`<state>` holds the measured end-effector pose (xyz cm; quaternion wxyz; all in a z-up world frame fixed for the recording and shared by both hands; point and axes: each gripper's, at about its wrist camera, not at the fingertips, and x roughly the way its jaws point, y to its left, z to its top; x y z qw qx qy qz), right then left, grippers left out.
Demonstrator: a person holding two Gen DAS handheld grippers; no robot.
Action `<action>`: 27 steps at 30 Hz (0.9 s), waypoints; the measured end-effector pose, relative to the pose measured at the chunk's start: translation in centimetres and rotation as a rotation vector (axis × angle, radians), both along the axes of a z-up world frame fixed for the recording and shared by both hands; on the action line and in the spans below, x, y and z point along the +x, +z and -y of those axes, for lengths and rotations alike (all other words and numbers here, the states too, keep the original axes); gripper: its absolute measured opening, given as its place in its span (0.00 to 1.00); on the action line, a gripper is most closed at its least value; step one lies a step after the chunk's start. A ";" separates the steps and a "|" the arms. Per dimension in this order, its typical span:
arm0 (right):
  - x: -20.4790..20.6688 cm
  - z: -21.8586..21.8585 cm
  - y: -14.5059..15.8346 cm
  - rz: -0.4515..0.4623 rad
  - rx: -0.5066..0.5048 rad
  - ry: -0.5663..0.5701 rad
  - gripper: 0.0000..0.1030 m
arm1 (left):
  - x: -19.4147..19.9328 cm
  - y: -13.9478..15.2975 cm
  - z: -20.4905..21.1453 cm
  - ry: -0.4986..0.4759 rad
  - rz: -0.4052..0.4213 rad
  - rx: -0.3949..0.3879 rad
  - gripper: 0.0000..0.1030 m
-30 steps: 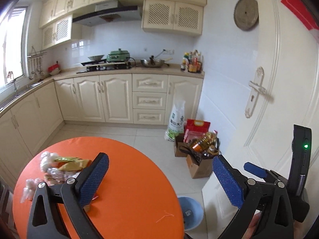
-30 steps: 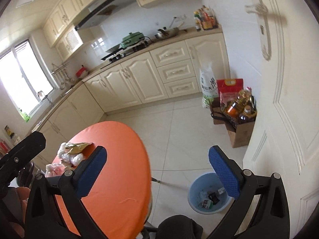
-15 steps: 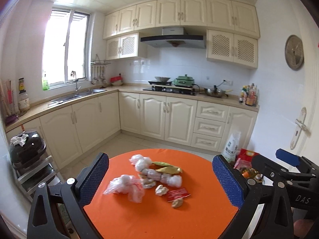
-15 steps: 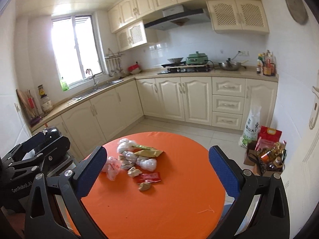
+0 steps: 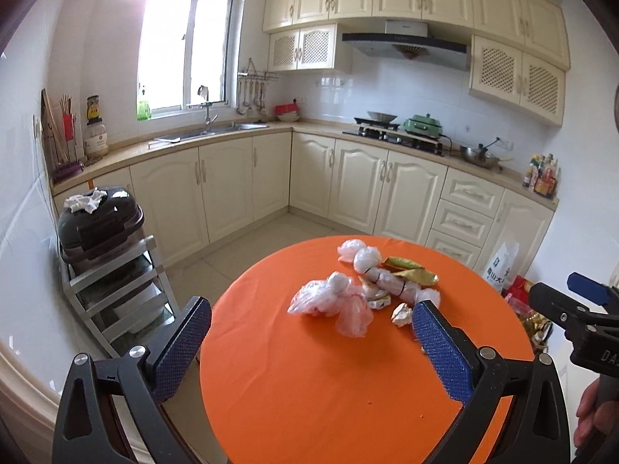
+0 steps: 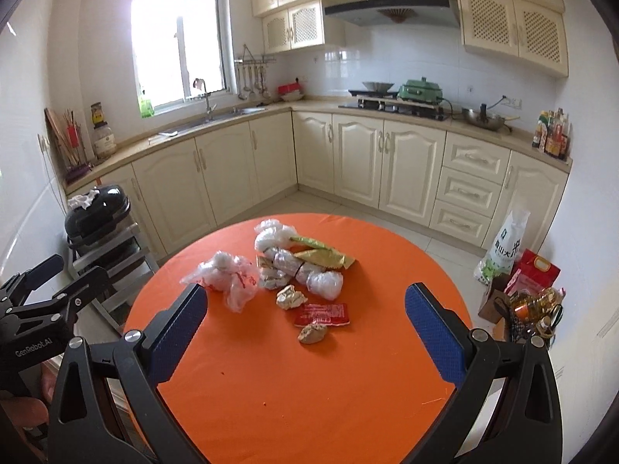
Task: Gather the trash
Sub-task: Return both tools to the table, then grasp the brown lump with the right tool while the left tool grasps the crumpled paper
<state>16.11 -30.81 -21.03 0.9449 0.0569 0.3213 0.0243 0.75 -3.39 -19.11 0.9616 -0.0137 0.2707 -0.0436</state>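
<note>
While trash pile point(image 6: 286, 270) sits on orange table point(image 6: 309, 386), both grippers (L point(image 5: 309, 342), R point(image 6: 305, 328)) spread wide, seemingly empty.

Trash lies clustered on the far half of the round orange table point(image 6: 348, 406): crumpled clear plastic bags point(image 6: 228, 276), a gold foil wrapper point(image 6: 323, 257), a flat red packet point(image 6: 323, 314), and two small crumpled paper wads point(image 6: 312, 334).

Trash pile point(image 6: 286, 270) on table point(image 6: 348, 406); cabinets point(image 6: 387, 170) behind; rack point(image 6: 112, 247) left.
</note>
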 end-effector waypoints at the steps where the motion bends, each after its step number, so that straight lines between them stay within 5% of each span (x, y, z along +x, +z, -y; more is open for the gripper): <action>1: 0.5 0.1 -1.0 -0.026 0.001 0.002 1.00 | 0.2 -0.5 0.2 0.002 -0.019 -0.002 0.99; 10: 5.6 1.1 -9.9 -0.244 0.030 0.000 0.95 | 4.4 -1.8 3.1 -0.014 -0.166 0.006 0.99; 16: 8.3 0.9 -14.5 -0.348 0.055 0.014 0.75 | 8.4 -1.6 2.1 -0.025 -0.242 0.017 0.99; 25: 10.6 1.0 -17.2 -0.387 0.080 0.038 0.53 | 13.8 -2.6 2.2 -0.040 -0.299 0.039 0.99; 27: 10.8 0.8 -17.3 -0.382 0.069 0.056 0.38 | 14.2 -2.9 2.3 -0.041 -0.303 0.044 0.99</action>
